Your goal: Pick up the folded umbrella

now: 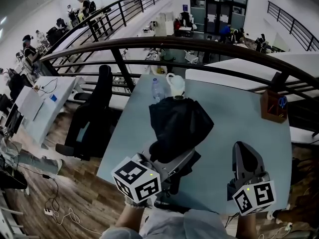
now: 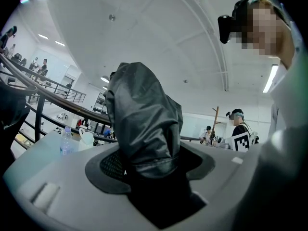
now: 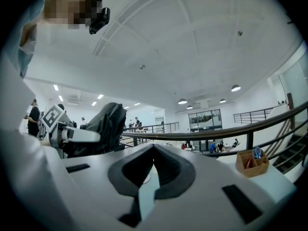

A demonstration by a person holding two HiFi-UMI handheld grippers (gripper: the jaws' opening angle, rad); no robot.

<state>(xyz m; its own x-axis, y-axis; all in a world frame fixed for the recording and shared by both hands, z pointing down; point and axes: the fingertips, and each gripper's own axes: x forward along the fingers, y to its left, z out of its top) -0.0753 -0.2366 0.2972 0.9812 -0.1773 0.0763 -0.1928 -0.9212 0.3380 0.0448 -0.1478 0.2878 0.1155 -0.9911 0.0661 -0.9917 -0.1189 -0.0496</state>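
So, left gripper [image 1: 174, 162]: clenched on the folded umbrella [image 1: 177, 123], squeezing its near end from both sides, tilted so as to point upward
Folded umbrella: black, with loose crinkly fabric bunched all round it; sticking out ahead of the left jaws and up toward the ceiling in the left gripper view; over the near-left part of the table in the head view; honestly can't tell whether touching the tabletop anywhere
Right gripper [image 1: 245, 151]: closed up and empty, tips meeting, just a thin sliver of tabletop showing lower down between the pads; over the near-right part of the table, well apart from the umbrella
Table [image 1: 234, 133]: pale blue-grey top, set right up against the railing
Water bottle [image 1: 157, 89]: clear, upright, near the far edge, just past the umbrella's far end in the head view
White jug [image 1: 175, 83]: just right of the bottle, also upright; touching it or not, can't tell
Wooden box [image 1: 273, 106]: at the far right corner of the table, with blue-handled scissors [image 1: 282, 101] standing in it
Office chair [image 1: 97, 108]: black, off the table's left side, on the wood floor
Railing [image 1: 199, 45]: dark, curving past the far side of the table
Background: open office beyond the railing, desks and a few people, too small for any detail
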